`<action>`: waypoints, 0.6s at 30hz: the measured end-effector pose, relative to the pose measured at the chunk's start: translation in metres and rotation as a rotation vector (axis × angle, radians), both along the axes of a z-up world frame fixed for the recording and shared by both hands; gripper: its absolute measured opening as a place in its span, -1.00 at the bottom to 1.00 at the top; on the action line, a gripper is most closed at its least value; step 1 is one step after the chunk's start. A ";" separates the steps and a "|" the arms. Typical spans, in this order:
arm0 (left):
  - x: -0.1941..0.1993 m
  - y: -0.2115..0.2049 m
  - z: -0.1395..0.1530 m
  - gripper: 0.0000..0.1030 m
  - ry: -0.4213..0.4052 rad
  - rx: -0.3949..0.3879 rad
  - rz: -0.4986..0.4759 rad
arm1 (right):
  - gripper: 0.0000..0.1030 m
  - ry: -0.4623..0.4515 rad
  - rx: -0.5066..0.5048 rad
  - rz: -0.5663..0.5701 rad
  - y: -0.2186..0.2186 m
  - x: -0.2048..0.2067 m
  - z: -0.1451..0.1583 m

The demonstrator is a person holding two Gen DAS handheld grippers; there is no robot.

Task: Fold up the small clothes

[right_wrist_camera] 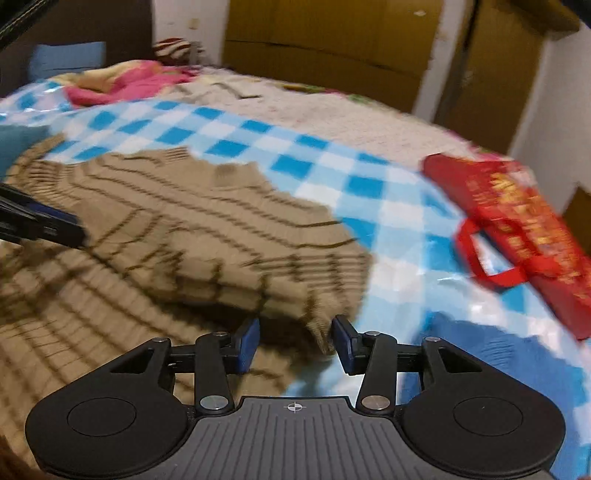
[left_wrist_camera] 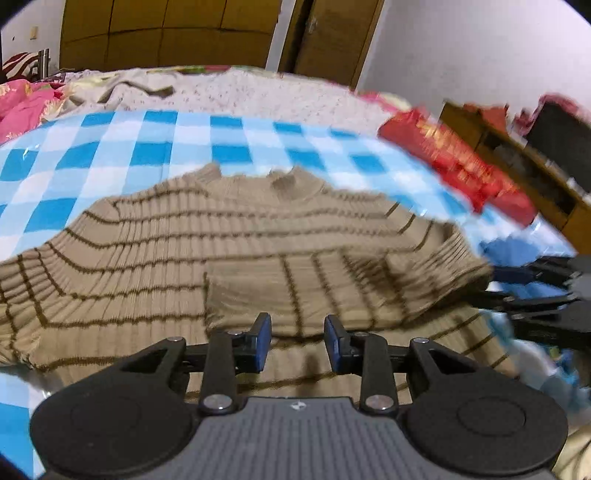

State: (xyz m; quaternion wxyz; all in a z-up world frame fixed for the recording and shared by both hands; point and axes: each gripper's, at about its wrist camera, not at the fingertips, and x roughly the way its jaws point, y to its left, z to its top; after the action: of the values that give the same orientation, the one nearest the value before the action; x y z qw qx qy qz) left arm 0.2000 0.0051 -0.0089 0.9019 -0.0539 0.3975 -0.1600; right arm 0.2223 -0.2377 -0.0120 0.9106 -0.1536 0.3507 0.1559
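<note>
A tan ribbed sweater (left_wrist_camera: 177,236) with thin dark brown stripes lies flat on a blue and white checked sheet (left_wrist_camera: 155,147), its neck at the far side. One sleeve (left_wrist_camera: 332,280) is folded across the body. My left gripper (left_wrist_camera: 297,325) hovers open just over the sweater's lower body, with nothing pinched. In the right wrist view the folded sleeve (right_wrist_camera: 280,266) ends in a cuff (right_wrist_camera: 317,328) that lies between the fingers of my right gripper (right_wrist_camera: 295,328); the pads stand apart from it, so the gripper is open. The other gripper's black fingers (right_wrist_camera: 44,221) show at the left edge.
A red bag (right_wrist_camera: 517,221) with handles lies on the sheet to the right of the sweater. A blue garment (right_wrist_camera: 480,354) sits near the front right. Pink bedding (left_wrist_camera: 22,107) is piled at the far left. Wooden wardrobe doors (left_wrist_camera: 166,33) stand behind the bed.
</note>
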 end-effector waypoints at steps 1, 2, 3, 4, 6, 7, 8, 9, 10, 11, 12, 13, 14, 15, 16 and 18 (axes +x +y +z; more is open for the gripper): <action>0.001 -0.002 -0.005 -0.20 0.023 0.023 0.002 | -0.13 0.041 0.003 0.020 0.002 0.001 -0.001; 0.000 -0.002 -0.010 -0.20 0.043 0.035 0.000 | -0.14 0.099 -0.007 0.038 0.004 0.003 -0.004; -0.002 0.000 -0.012 -0.20 0.044 0.034 -0.007 | -0.15 0.137 -0.015 0.041 0.004 0.004 -0.005; -0.006 0.001 -0.012 -0.20 0.042 0.032 -0.013 | -0.18 0.166 -0.016 0.046 0.004 0.003 -0.004; -0.014 0.008 -0.009 -0.20 0.042 0.010 -0.011 | -0.19 0.184 -0.004 0.055 0.002 -0.001 0.007; -0.017 0.013 -0.008 -0.20 0.043 -0.009 -0.006 | -0.18 0.171 0.002 0.060 0.002 -0.003 0.016; -0.021 0.018 -0.006 -0.20 0.044 -0.033 0.006 | -0.18 0.154 0.011 0.065 0.003 -0.006 0.025; -0.023 0.023 -0.005 -0.20 0.044 -0.053 0.024 | -0.17 0.129 0.031 0.072 0.005 -0.007 0.036; -0.026 0.026 -0.005 -0.20 0.042 -0.075 0.041 | -0.17 0.110 0.060 0.091 0.010 -0.006 0.045; -0.028 0.031 -0.004 -0.20 0.038 -0.104 0.061 | -0.17 0.099 0.096 0.118 0.017 -0.003 0.052; -0.030 0.033 -0.004 -0.20 0.033 -0.119 0.072 | -0.17 0.093 0.133 0.152 0.029 0.005 0.056; -0.031 0.035 -0.004 -0.19 0.027 -0.122 0.081 | -0.16 0.093 0.147 0.179 0.042 0.015 0.056; -0.032 0.035 -0.004 -0.19 0.020 -0.105 0.092 | -0.15 0.093 0.143 0.213 0.058 0.025 0.052; -0.034 0.036 -0.005 -0.19 0.013 -0.088 0.097 | -0.15 0.088 0.118 0.249 0.077 0.037 0.046; -0.038 0.037 -0.005 -0.19 0.003 -0.073 0.102 | -0.15 0.085 0.090 0.269 0.091 0.045 0.040; -0.043 0.041 -0.008 -0.19 -0.001 -0.078 0.105 | -0.15 0.092 0.049 0.307 0.119 0.066 0.025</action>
State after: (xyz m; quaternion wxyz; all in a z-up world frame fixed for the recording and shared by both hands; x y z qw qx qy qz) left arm 0.1566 0.0458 -0.0171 0.9065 -0.1099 0.3872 -0.1278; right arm 0.2883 -0.1191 0.0127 0.8624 -0.1759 0.3607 0.3087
